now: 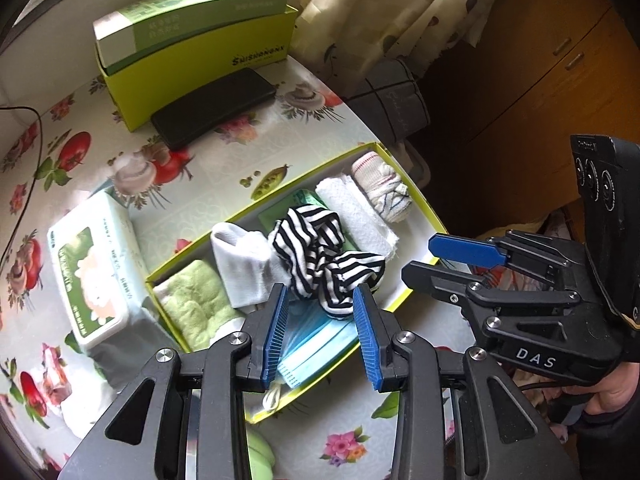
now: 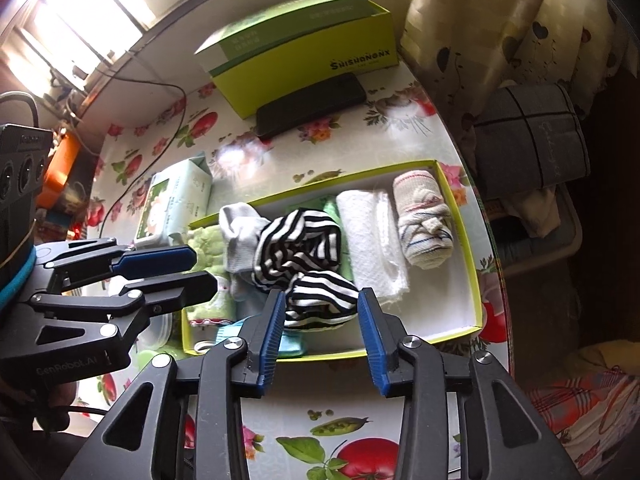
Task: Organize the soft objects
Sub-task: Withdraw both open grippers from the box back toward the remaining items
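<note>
A shallow yellow-green box (image 1: 416, 228) (image 2: 440, 304) lies on the flowered tablecloth. In it are a black-and-white striped cloth (image 1: 320, 252) (image 2: 296, 252), a white sock (image 1: 240, 264) (image 2: 240, 236), a green towel (image 1: 192, 300) (image 2: 208, 240), a folded white towel (image 1: 356, 212) (image 2: 372, 240), a rolled cream cloth (image 1: 382, 184) (image 2: 424, 224) and blue face masks (image 1: 316, 348). My left gripper (image 1: 321, 292) (image 2: 204, 268) hangs open over the striped cloth's near end. My right gripper (image 2: 321, 296) (image 1: 418, 256) is open above the same cloth, pads not pressing it.
A pack of wet wipes (image 1: 92, 276) (image 2: 176, 200) lies left of the box. Behind it a black phone (image 1: 212, 108) (image 2: 312, 104) rests against a tall green carton (image 1: 192, 48) (image 2: 304, 52). A cable (image 1: 24, 184) crosses the left. The table's edge runs along the right by a curtain (image 1: 400, 4).
</note>
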`<state>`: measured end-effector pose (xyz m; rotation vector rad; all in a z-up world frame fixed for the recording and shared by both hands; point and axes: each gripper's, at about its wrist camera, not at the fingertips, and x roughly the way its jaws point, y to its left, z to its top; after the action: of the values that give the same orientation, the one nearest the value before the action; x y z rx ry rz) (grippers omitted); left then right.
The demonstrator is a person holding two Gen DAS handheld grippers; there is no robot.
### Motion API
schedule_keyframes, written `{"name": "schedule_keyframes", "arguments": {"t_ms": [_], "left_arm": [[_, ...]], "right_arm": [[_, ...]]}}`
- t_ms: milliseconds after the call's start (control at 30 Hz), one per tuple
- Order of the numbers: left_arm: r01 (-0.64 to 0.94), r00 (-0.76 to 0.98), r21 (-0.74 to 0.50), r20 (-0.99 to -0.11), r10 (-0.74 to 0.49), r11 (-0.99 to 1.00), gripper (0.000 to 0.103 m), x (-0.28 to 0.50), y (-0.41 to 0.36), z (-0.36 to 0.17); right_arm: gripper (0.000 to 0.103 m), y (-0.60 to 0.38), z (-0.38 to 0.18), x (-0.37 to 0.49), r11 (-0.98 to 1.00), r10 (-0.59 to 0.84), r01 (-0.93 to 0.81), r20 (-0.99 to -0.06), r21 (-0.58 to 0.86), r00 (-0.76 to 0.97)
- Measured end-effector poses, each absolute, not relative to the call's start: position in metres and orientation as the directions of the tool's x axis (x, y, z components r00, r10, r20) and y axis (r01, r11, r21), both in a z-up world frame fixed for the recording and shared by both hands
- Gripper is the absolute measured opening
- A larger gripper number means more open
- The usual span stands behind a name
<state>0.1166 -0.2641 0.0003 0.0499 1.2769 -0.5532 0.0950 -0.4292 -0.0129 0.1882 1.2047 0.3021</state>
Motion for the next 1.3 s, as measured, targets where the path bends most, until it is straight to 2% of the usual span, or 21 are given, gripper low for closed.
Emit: {"name": "schedule_keyframes", "arguments": {"t_ms": [200,800,1300], "left_arm": [[0.386,0.22,-0.267,-0.903,-0.37,0.883,0.035,0.115,-0.243,0.011],[0.259,0.324,-0.258,-0.885,-0.335,0.931,0.035,0.094,-0.165,0.026],[0.089,0.335,-0.263,-0.901,-0.277,0.961,0.035,0.07,-0.09,0.007]], "right_arm": [[0.051,-0.407,-0.001,0.094,0.943,0.326,-0.175,-0.887,0.282,0.328],[0.058,-0.333,0.02,0.091,0.914,0.351,-0.312,-0.891,0.259,0.289],[0.059,-0.273,0.018,0.085,0.871,0.385,-0.41,-0.895,0.271,0.227]]}}
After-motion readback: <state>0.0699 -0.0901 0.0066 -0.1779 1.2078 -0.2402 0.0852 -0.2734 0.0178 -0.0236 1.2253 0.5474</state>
